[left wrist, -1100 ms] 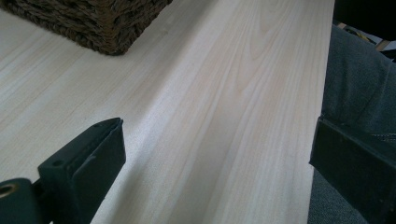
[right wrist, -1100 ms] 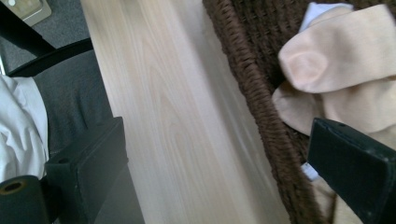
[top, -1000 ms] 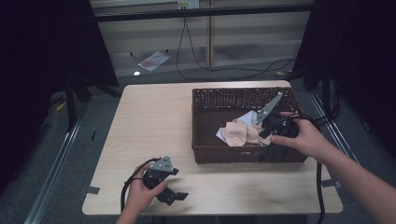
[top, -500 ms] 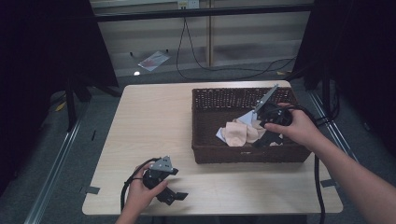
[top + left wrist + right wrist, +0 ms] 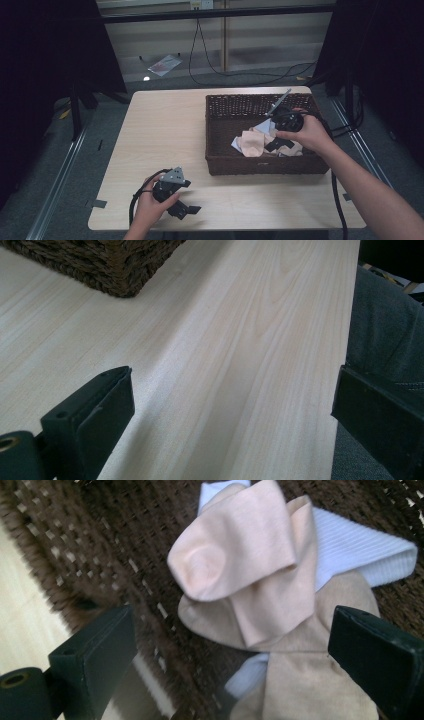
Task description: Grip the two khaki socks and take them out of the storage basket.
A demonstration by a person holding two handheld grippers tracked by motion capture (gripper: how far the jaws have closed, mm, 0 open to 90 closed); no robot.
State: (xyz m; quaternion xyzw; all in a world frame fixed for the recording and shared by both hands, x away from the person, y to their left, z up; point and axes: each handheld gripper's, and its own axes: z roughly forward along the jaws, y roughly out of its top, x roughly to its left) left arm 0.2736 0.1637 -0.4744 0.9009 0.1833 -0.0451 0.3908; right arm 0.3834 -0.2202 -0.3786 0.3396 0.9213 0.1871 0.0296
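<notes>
The table (image 5: 200, 130) is a pale wooden one, and the person sits at its near edge with both forearms coming in from below. On the right half of the table stands a dark woven basket (image 5: 220, 135), with its near wall close to the table's front part. Inside the basket lies a small heap of socks: pink socks (image 5: 245, 575) folded on top, a beige sock (image 5: 310, 680) under them, and a white sock (image 5: 360, 550) which comes out from behind. In the high view the heap (image 5: 252, 142) lies in the middle of the basket floor, nearer to the front wall. The right gripper (image 5: 278, 144) is held inside the basket, just beside the heap on its right; its jaws stand wide apart and hold nothing, and in the right gripper view the socks lie between and beyond them, not touched as far as one can see. The left gripper (image 5: 186, 210) rests low at the front left part of the table, well apart from the basket. Its jaws are also wide apart and empty, with only bare wood between them, and one corner of the basket (image 5: 110, 265) shows far ahead.
</notes>
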